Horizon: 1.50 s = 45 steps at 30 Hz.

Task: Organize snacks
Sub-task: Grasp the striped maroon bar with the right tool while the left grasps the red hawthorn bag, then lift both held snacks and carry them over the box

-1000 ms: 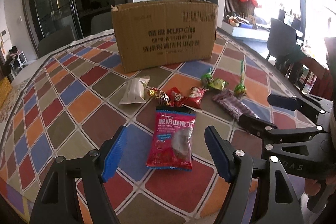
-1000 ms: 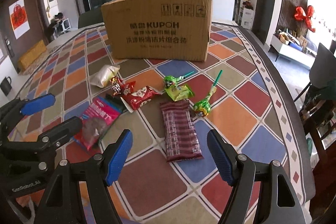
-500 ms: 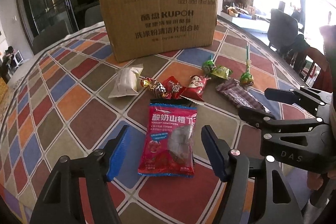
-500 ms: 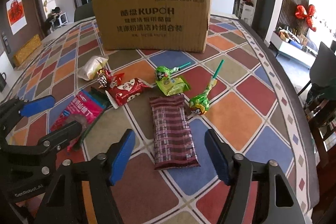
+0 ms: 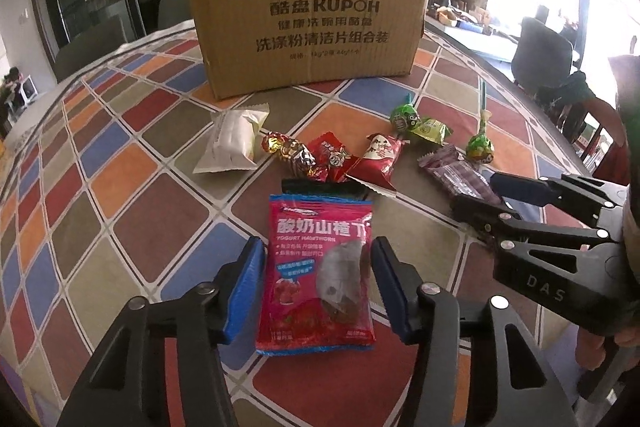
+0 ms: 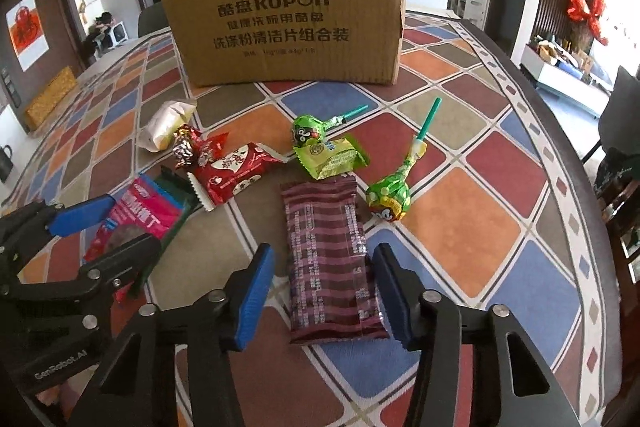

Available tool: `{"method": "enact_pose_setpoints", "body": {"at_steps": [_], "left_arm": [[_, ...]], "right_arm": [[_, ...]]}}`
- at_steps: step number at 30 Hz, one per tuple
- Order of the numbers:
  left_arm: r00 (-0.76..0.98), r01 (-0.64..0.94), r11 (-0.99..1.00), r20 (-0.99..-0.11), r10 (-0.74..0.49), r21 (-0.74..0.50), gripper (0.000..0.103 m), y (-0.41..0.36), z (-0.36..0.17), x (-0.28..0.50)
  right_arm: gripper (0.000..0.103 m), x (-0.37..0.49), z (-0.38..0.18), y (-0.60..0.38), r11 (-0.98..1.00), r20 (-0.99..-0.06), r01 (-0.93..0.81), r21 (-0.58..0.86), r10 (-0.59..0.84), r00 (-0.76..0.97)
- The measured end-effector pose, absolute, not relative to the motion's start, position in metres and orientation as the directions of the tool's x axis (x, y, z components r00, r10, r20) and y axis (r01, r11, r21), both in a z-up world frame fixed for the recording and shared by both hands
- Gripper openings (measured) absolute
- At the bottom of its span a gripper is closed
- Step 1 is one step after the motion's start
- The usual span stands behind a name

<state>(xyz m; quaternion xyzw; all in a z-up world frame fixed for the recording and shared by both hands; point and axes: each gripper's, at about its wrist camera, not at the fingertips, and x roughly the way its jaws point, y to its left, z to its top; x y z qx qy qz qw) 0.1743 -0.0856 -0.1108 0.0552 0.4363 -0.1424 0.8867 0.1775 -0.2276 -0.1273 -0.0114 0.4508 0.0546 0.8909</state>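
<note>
Left wrist view: your left gripper (image 5: 318, 281) straddles the pink pouch (image 5: 316, 273), which lies flat on the checked cloth (image 5: 120, 227). Jaws have just been closing; blue pads sit just beside the pouch's long edges, and contact can't be confirmed, so not gripping yet. Pouch: glossy pink-red, white Chinese characters, "YOGURT HAWTHORN", a clear window showing dark pieces. Long axis runs away from you toward the box (image 5: 308, 19), top seam at the far end.

Right wrist view: your right gripper (image 6: 322, 291) straddles the brown bar (image 6: 328, 263) the same way. Jaws have just been closing; the pads flank its sides with slim gaps, nothing clamped. Bar: maroon wrapper with paler stripes and fine print, flat on the cloth. Long axis points toward the box, leaning slightly left at the far end.

Beyond the bar: green sachet (image 6: 330, 159), two green lollipops (image 6: 388, 197), red candies (image 6: 236, 175), a white packet (image 6: 168, 125). Box stands upright at the back.
</note>
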Motion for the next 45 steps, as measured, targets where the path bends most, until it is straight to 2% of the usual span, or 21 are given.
{"method": "enact_pose_setpoints", "body": {"at_steps": [5, 10, 19, 31, 45], "left_arm": [[0.571, 0.296, 0.954, -0.793, -0.213, -0.043, 0.049, -0.083, -0.112, 0.175], [0.574, 0.304, 0.952, -0.789, -0.219, -0.042, 0.044, -0.084, -0.111, 0.173], [0.578, 0.3, 0.951, -0.78, -0.24, -0.071, 0.041, -0.08, -0.105, 0.168], [0.647, 0.286, 0.956, -0.725, -0.238, -0.059, 0.041, -0.075, -0.076, 0.159], [0.773, 0.246, 0.968, -0.595, -0.222, -0.042, 0.041, -0.061, -0.021, 0.171]], "right_arm": [[0.039, 0.178, -0.127, -0.224, 0.993, -0.804, -0.116, 0.009, 0.076, 0.59], [0.036, 0.173, -0.125, -0.219, 0.991, -0.805, -0.132, 0.029, 0.101, 0.584], [0.036, 0.16, -0.117, -0.22, 0.992, -0.799, -0.109, 0.055, 0.109, 0.591], [0.036, 0.148, -0.089, -0.217, 0.991, -0.748, -0.123, 0.054, 0.121, 0.652], [0.036, 0.161, -0.047, -0.212, 0.986, -0.661, -0.144, 0.088, 0.166, 0.731]]}}
